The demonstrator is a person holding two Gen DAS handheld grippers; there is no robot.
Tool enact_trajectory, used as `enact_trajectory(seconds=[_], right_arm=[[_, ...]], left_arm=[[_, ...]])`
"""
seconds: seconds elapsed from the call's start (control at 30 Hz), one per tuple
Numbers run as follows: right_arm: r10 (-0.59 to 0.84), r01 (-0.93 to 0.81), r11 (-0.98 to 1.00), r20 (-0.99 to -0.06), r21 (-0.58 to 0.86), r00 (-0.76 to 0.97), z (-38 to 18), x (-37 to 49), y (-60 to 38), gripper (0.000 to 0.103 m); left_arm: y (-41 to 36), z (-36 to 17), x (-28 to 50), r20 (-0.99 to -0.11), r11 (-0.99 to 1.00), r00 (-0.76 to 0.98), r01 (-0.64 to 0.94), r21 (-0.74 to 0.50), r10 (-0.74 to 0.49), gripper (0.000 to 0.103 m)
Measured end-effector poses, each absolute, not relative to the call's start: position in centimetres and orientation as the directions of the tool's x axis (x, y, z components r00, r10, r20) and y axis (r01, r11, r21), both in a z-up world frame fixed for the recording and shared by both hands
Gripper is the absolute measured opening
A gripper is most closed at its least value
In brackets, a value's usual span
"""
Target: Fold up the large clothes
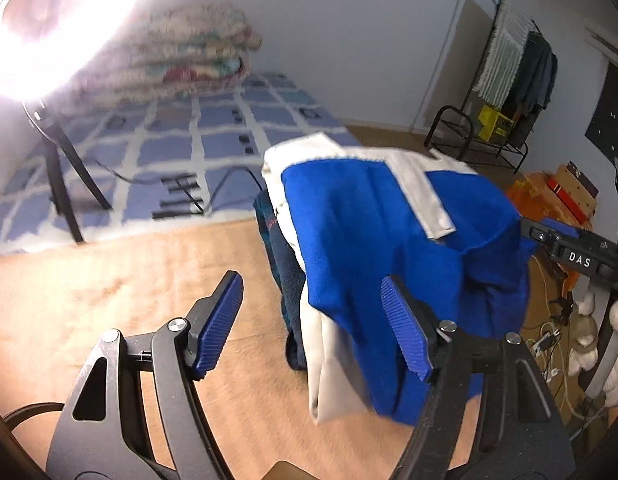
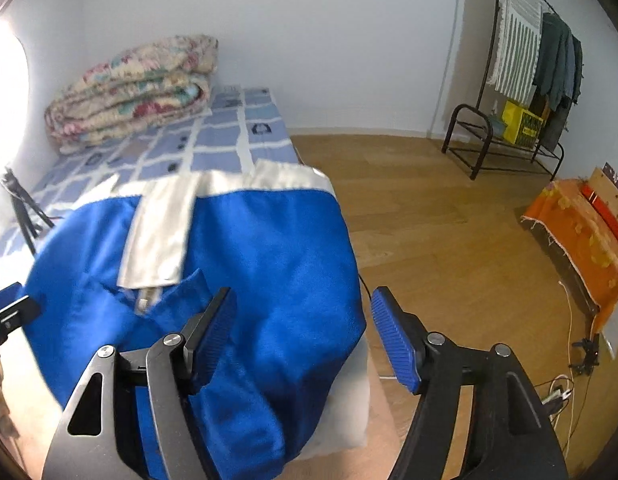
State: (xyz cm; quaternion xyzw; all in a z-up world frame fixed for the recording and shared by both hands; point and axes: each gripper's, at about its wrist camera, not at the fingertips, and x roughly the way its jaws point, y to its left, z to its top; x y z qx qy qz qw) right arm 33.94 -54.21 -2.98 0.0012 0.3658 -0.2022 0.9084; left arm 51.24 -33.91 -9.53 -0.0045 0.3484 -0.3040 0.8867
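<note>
Off to the left of both sets of jaws, a folded floral quilt (image 2: 129, 88) is seen on a blue-and-white checked bed cover (image 1: 213, 128), with a black tripod (image 1: 61, 184) standing nearer.

The left gripper (image 1: 313, 326) is held with its jaws wide apart and nothing is gripped; its right pad (image 1: 405, 328) lies against or just in front of the cloth, and contact cannot be told. Ahead of these jaws and to their right, the blue-and-cream folded jacket (image 1: 389, 240) is piled on a darker navy garment (image 1: 285, 272), above a tan surface (image 1: 109, 280).

The right gripper (image 2: 303, 336) is likewise spread wide and empty. The jacket fills the space ahead of and left of its jaws, the left pad (image 2: 213, 332) over the blue fabric, the right pad over the wooden floor (image 2: 429, 220).

The fold appears nearly finished, so the step in hand is judged to be squaring the bundle. It is best done by closing each pad on a doubled edge rather than a single layer, and by keeping both grippers level so the cream flap (image 2: 161, 232) is not dragged askew.
</note>
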Motion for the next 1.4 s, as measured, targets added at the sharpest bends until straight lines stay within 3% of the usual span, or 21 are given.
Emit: enact_trajectory(seconds=[0.5, 0.6, 0.67, 0.93, 1.1, 1.33, 1.4], right_arm=[[-0.289, 0.256, 0.956, -0.568, -0.140, 0.770, 6.7, 23.3, -41.9, 0.070], [-0.285, 0.247, 0.958, -0.545, -0.144, 0.788, 8.1, 20.0, -39.6, 0.072], [-0.286, 0.245, 0.958, -0.534, -0.148, 0.795, 8.7, 18.0, -38.5, 0.074], [-0.280, 0.218, 0.959, -0.513, -0.179, 0.812, 9.7, 11.1, -33.3, 0.074], [-0.288, 0.214, 0.956, -0.488, -0.202, 0.824, 9.3, 7.4, -30.1, 0.075], [-0.256, 0.208, 0.966, -0.455, -0.153, 0.853, 9.0, 3.2, -27.8, 0.080], [-0.241, 0.203, 0.970, -0.447, -0.133, 0.861, 8.6, 2.4, -27.3, 0.080]], left_arm=[[-24.4, 1.4, 36.3, -0.488, 0.794, 0.646, 0.577, -0.191, -0.587, 0.075], [-22.1, 3.2, 31.9, -0.468, 0.793, 0.660, 0.586, -0.167, -0.587, 0.084], [-20.7, 4.1, 29.0, -0.458, 0.788, 0.664, 0.596, -0.154, -0.591, 0.085], [-15.9, 5.9, 19.4, -0.426, 0.792, 0.692, 0.601, -0.106, -0.583, 0.086], [-12.8, 6.3, 15.0, -0.405, 0.801, 0.707, 0.586, -0.121, -0.579, 0.094], [-9.3, 6.0, 10.5, -0.388, 0.822, 0.739, 0.560, -0.103, -0.552, 0.095], [-8.5, 5.8, 9.3, -0.374, 0.831, 0.755, 0.548, -0.093, -0.539, 0.103]])
